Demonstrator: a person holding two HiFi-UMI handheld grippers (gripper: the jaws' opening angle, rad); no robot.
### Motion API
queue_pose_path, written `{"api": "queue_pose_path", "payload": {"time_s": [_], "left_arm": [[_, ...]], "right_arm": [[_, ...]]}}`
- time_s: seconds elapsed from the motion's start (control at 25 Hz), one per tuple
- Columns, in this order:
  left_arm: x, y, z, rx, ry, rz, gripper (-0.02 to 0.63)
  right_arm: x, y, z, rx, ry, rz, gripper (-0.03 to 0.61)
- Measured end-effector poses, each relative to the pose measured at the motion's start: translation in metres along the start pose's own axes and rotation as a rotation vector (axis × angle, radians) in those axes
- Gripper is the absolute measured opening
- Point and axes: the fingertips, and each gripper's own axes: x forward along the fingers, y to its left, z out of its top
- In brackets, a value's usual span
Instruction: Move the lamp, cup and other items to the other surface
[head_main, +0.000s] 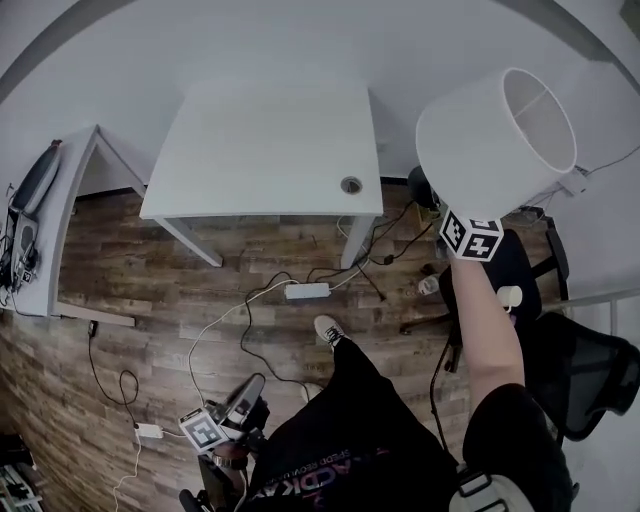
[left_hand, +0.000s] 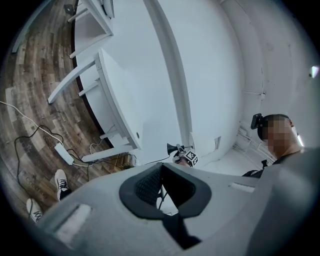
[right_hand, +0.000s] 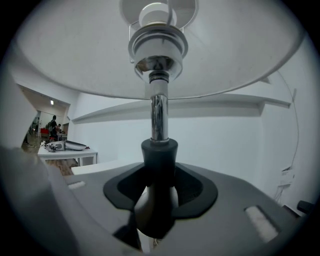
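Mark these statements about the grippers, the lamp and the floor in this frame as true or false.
1. The right gripper is clamped on the dark stem of the lamp. True.
2. The lamp stands on the white table. False: it is held up in the air, to the right of the table in the head view.
3. The left gripper holds a cup. False: its jaws stand apart with nothing between them.
4. A white power strip lies on the wood floor. True.
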Motion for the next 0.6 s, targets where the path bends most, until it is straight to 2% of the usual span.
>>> {"api": "queue_pose_path", "payload": {"time_s": [0.16,0.28,0.6], "left_arm": [[-0.004,-0.001,-0.015,0.009,0.058,-0.012,-0.003],[0.001,-0.006,-0.023,-0.017,0.125,-0.04,-0.003],[0.049,-0.022,-0.044,-0.01,0.243,-0.092,-0.003]], "right_arm": [[-0.039,-0.027,-0.004,0.016,0.009,-0.064,0.16],[-0.077,-0.053,-0.005,0.027,0.025,-0.14,0.16],[-0.141,-0.139,-0.012,0.058,0.026,-0.288,0.16]]}}
